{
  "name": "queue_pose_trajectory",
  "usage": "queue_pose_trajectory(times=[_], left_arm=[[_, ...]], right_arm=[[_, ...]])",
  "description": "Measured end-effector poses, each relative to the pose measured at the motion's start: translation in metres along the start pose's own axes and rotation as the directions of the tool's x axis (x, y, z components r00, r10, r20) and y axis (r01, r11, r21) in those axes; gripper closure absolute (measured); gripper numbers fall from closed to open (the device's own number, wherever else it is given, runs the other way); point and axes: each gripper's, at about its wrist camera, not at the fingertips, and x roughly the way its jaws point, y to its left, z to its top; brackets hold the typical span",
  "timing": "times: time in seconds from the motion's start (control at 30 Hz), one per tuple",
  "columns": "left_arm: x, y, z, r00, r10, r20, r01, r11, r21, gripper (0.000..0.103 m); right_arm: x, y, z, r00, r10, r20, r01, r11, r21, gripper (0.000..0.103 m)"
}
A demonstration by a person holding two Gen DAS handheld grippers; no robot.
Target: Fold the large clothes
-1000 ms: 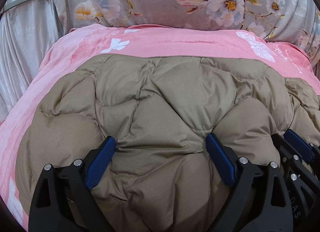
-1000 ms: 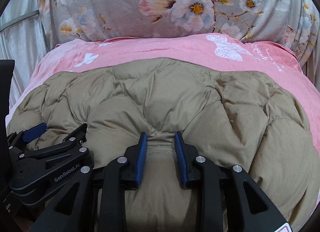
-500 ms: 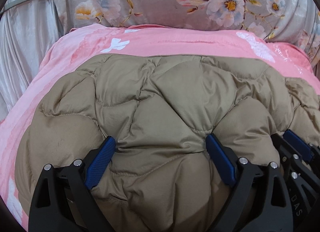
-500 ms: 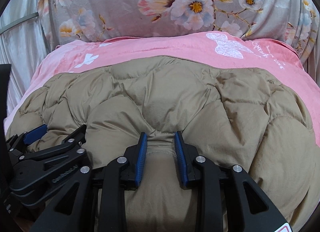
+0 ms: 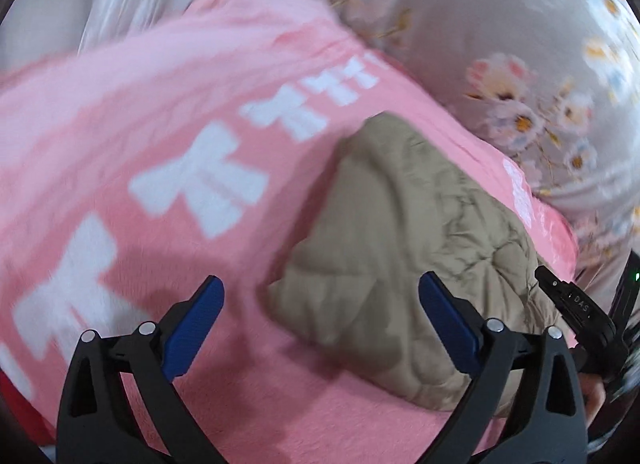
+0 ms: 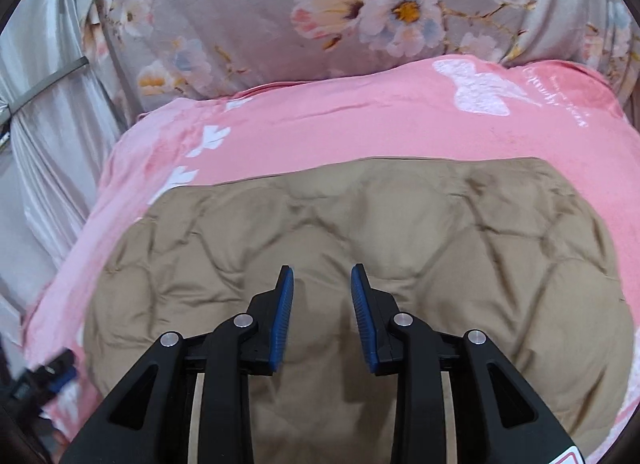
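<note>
A tan quilted puffer jacket (image 6: pixel 360 248) lies folded into a compact block on the pink blanket (image 6: pixel 340 127). In the left wrist view the jacket (image 5: pixel 404 240) lies to the right, blurred by motion. My left gripper (image 5: pixel 320 304) is wide open and empty, over the pink blanket (image 5: pixel 168 167) beside the jacket's left edge. My right gripper (image 6: pixel 322 296) hovers above the jacket's near part; its jaws stand a little apart with nothing between them.
A grey floral cover (image 6: pixel 320 11) rises behind the blanket. A silvery curtain (image 6: pixel 44 135) hangs at the left. The left gripper's body (image 6: pixel 44 380) shows at the lower left of the right wrist view; the right gripper's body (image 5: pixel 576 304) shows at the left view's right edge.
Both grippers have pulled off the jacket. The left one swung left and tilted over the blanket. The right one rose and let go of the fabric fold; the jacket now lies flatter.
</note>
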Motion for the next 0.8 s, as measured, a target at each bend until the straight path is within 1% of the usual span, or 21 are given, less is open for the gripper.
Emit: queue_pose_trajectory(times=[0.03, 0.07, 0.1, 0.13, 0.17, 0.2, 0.23, 0.27, 0.3, 0.37, 0.43, 0.47, 0.5, 0.53, 0.6, 0.67, 0.7, 0.73, 0.77, 0.8], left_arm=[[0.009, 0.01, -0.002, 0.999, -0.011, -0.039, 0.009, 0.999, -0.041, 0.008], [0.019, 0.017, -0.005, 0.996, -0.039, -0.082, 0.032, 0.996, -0.08, 0.008], [0.024, 0.019, -0.008, 0.993, -0.063, -0.096, 0.053, 0.994, -0.098, 0.007], [0.023, 0.016, -0.009, 0.996, -0.057, -0.071, 0.051, 0.995, -0.083, 0.006], [0.024, 0.012, -0.008, 0.995, -0.077, -0.067, 0.072, 0.995, -0.069, 0.006], [0.026, 0.009, -0.01, 0.99, -0.118, -0.079, 0.113, 0.991, -0.073, 0.006], [0.031, 0.007, -0.009, 0.983, -0.159, -0.092, 0.151, 0.984, -0.091, 0.006], [0.037, 0.006, -0.008, 0.971, -0.215, -0.107, 0.201, 0.971, -0.13, 0.005], [0.042, 0.005, -0.007, 0.966, -0.238, -0.106, 0.221, 0.964, -0.15, 0.005], [0.049, -0.002, -0.004, 0.963, -0.251, -0.098, 0.233, 0.959, -0.162, 0.005], [0.052, -0.011, -0.002, 0.955, -0.279, -0.104, 0.261, 0.952, -0.161, 0.013], [0.05, -0.02, -0.001, 0.953, -0.283, -0.107, 0.266, 0.953, -0.144, 0.019], [0.046, -0.031, 0.0, 0.96, -0.258, -0.105, 0.247, 0.963, -0.103, 0.027], [0.039, -0.044, 0.001, 0.966, -0.241, -0.093, 0.236, 0.97, -0.056, 0.032], [0.025, -0.067, 0.004, 0.968, -0.24, -0.067, 0.241, 0.97, 0.007, 0.057], [0.006, -0.089, 0.007, 0.962, -0.268, -0.047, 0.27, 0.96, 0.069, 0.073], [-0.001, -0.101, 0.009, 0.958, -0.284, -0.047, 0.288, 0.953, 0.093, 0.078], [-0.009, -0.114, 0.009, 0.953, -0.299, -0.047, 0.303, 0.945, 0.127, 0.08], [-0.014, -0.123, 0.01, 0.951, -0.305, -0.043, 0.308, 0.94, 0.148, 0.083], [-0.02, -0.131, 0.011, 0.949, -0.312, -0.034, 0.313, 0.934, 0.174, 0.085]], right_arm=[[0.008, 0.006, -0.001, 1.0, -0.007, -0.013, 0.007, 1.0, -0.008, 0.073], [0.016, 0.01, -0.001, 0.999, -0.017, -0.03, 0.017, 1.0, -0.021, 0.073], [0.027, 0.013, -0.005, 0.998, -0.028, -0.048, 0.027, 0.999, -0.03, 0.072], [0.034, 0.014, -0.008, 0.998, -0.04, -0.05, 0.038, 0.999, -0.036, 0.07], [0.037, 0.016, -0.011, 0.998, -0.051, -0.043, 0.049, 0.998, -0.047, 0.07], [0.04, 0.017, -0.013, 0.998, -0.058, -0.035, 0.056, 0.997, -0.059, 0.07], [0.041, 0.017, -0.016, 0.998, -0.061, -0.029, 0.059, 0.996, -0.064, 0.069], [0.042, 0.016, -0.017, 0.998, -0.06, -0.025, 0.059, 0.996, -0.063, 0.069], [0.044, 0.015, -0.019, 0.998, -0.059, -0.019, 0.057, 0.996, -0.063, 0.069], [0.047, 0.014, -0.02, 0.998, -0.061, -0.012, 0.06, 0.996, -0.071, 0.069], [0.05, 0.014, -0.022, 0.998, -0.064, -0.008, 0.063, 0.995, -0.076, 0.069], [0.051, 0.013, -0.022, 0.998, -0.062, -0.008, 0.061, 0.995, -0.075, 0.069], [0.052, 0.012, -0.021, 0.998, -0.059, -0.008, 0.058, 0.996, -0.073, 0.069], [0.053, 0.011, -0.02, 0.999, -0.052, -0.01, 0.051, 0.996, -0.067, 0.069], [0.055, 0.007, -0.018, 0.999, -0.032, -0.017, 0.031, 0.998, -0.051, 0.069], [0.055, 0.005, -0.017, 1.0, -0.015, -0.022, 0.014, 0.999, -0.047, 0.068], [0.054, 0.005, -0.017, 1.0, -0.009, -0.027, 0.008, 0.999, -0.052, 0.068], [0.053, 0.004, -0.015, 0.999, -0.002, -0.039, -0.001, 0.998, -0.058, 0.068], [0.046, 0.003, -0.013, 0.998, 0.002, -0.055, -0.005, 0.998, -0.055, 0.071], [0.033, 0.001, -0.013, 0.998, 0.012, -0.06, -0.014, 0.999, -0.041, 0.075]])
